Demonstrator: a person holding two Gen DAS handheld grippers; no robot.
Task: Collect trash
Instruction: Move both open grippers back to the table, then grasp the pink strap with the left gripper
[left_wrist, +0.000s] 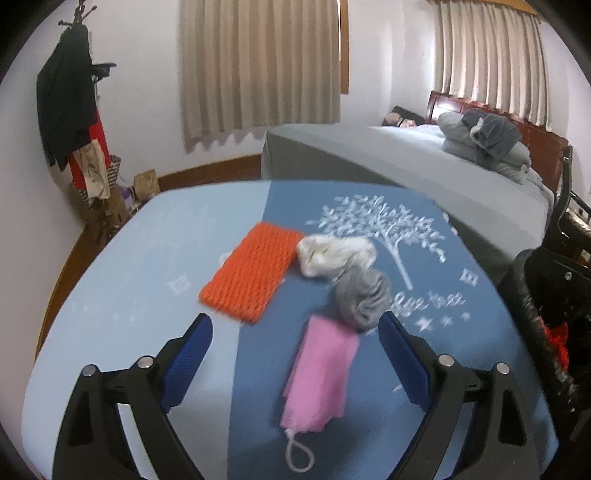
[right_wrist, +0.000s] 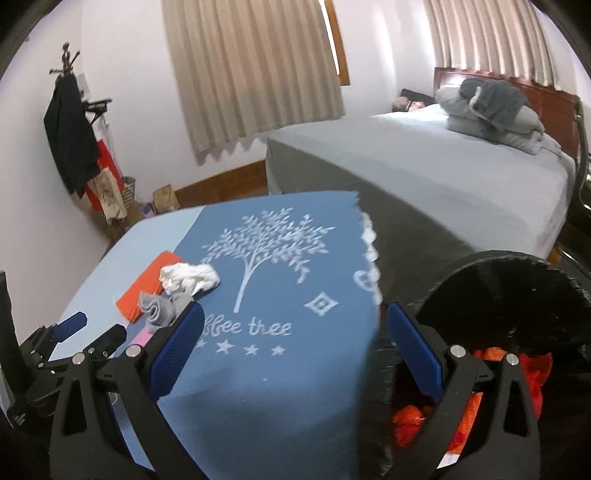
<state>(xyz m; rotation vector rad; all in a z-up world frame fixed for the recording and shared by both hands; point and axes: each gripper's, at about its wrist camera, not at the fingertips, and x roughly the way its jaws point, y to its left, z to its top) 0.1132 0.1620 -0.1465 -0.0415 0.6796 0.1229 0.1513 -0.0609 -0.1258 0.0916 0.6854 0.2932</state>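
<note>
On the blue tablecloth (left_wrist: 147, 266) lie an orange foam net (left_wrist: 251, 273), a crumpled white tissue (left_wrist: 332, 254), a grey crumpled wad (left_wrist: 364, 295) and a pink mesh pouch with a white loop (left_wrist: 321, 376). My left gripper (left_wrist: 295, 350) is open and empty, its blue pads either side of the pink pouch, above it. My right gripper (right_wrist: 295, 347) is open and empty over the table's right edge. The black trash bin (right_wrist: 517, 332) holds red and orange trash (right_wrist: 417, 424). The white tissue (right_wrist: 188, 277), grey wad (right_wrist: 162, 308) and orange net (right_wrist: 147, 280) show at left, with the left gripper (right_wrist: 74, 332).
A grey-covered bed (right_wrist: 443, 177) stands behind the table with folded bedding (right_wrist: 491, 107) at its head. A coat rack with dark clothes (left_wrist: 66, 103) and bags (left_wrist: 144, 184) stand by the left wall. The bin also shows at the right edge (left_wrist: 546, 314).
</note>
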